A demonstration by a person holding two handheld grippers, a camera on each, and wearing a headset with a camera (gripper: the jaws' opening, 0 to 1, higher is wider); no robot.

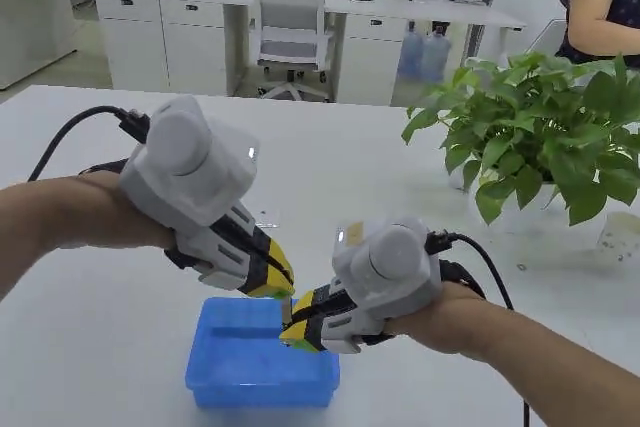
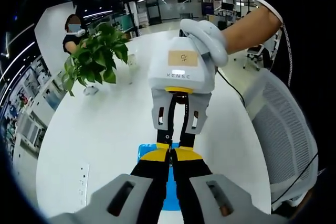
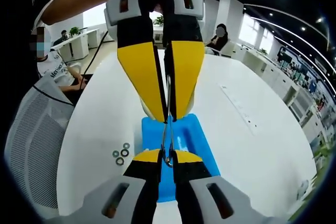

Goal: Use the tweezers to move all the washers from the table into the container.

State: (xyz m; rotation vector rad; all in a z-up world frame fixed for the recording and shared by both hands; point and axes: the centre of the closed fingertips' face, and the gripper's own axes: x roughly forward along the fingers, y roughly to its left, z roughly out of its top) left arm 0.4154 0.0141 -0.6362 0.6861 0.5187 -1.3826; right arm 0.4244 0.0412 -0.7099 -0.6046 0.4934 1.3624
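Note:
A blue container (image 1: 230, 387) sits on the white table (image 1: 400, 167) near its front edge. Above it my two grippers meet tip to tip. My left gripper (image 1: 285, 287) comes in from the left and my right gripper (image 1: 295, 332) from the right. In the right gripper view thin metal tweezers (image 3: 167, 129) run from the left gripper (image 3: 167, 115), shut on their far part, down into the right gripper (image 3: 168, 157), shut on their near end. A small cluster of washers (image 3: 121, 153) lies on the table left of the container (image 3: 189, 140). In the left gripper view my left gripper (image 2: 171, 153) is shut, facing the right gripper (image 2: 177, 140).
A potted green plant (image 1: 540, 137) stands at the table's right side. Cables trail from both grippers. Behind the table are white desks, an office chair (image 1: 290, 27) and a person (image 1: 600, 7). A mesh chair (image 2: 283, 140) stands beside the table.

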